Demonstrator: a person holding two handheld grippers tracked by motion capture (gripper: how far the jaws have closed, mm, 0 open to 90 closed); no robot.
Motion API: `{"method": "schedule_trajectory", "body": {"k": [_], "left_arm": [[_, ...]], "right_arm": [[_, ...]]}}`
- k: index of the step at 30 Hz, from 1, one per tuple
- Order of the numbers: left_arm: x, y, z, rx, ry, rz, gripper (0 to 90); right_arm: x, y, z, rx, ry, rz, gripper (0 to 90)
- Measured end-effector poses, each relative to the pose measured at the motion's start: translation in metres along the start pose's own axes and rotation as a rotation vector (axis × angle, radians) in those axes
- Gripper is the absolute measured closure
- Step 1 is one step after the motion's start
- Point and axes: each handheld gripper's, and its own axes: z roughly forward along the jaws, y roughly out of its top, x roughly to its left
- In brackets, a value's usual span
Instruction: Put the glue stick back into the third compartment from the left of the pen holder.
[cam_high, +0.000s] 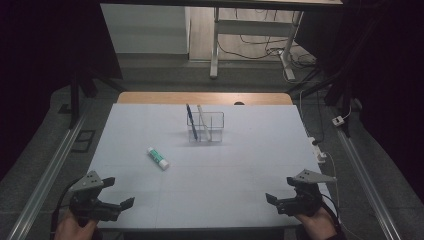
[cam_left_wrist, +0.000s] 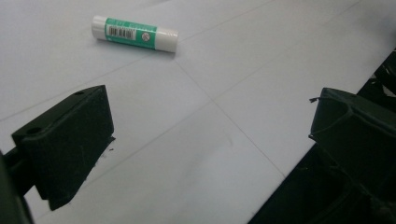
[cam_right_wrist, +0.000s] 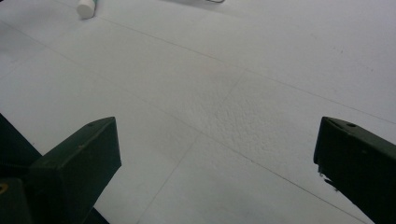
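A glue stick (cam_high: 158, 158) with a green label and white cap lies flat on the white table (cam_high: 240, 170), left of centre. In the left gripper view the glue stick (cam_left_wrist: 135, 33) lies ahead of the wide-apart jaws. A clear holder (cam_high: 205, 127) stands at the table's middle back, with a blue pen (cam_high: 191, 121) and a pale pen (cam_high: 203, 121) leaning in it. My left gripper (cam_high: 118, 192) hovers open at the near left corner, nothing between its fingers. My right gripper (cam_high: 280, 189) is open at the near right corner, over bare table. The glue stick's cap (cam_right_wrist: 87, 8) peeks in at the right gripper view's top left.
A wooden strip (cam_high: 205, 98) borders the table's far edge. Beyond it stand a white table frame (cam_high: 216, 45) and loose cables (cam_high: 260, 50) on the floor. A white power strip (cam_high: 318, 150) hangs at the right edge. Metal rails (cam_high: 45, 180) run along both sides.
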Motion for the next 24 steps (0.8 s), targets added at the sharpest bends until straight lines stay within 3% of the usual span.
{"method": "schedule_trajectory", "body": {"k": [7,14,24], "left_arm": [[0.004,0.008,0.014,0.025,0.007,0.017,0.0],[0.014,0.015,0.027,0.035,-0.011,-0.01,0.0],[0.025,0.032,0.045,0.069,0.0,0.001,0.0]], "right_arm": [[0.0,0.0,0.0,0.005,-0.001,0.0,0.1],[0.0,0.0,0.001,0.011,0.0,-0.001,0.1],[-0.001,0.0,0.001,0.018,0.002,0.002,0.1]]}}
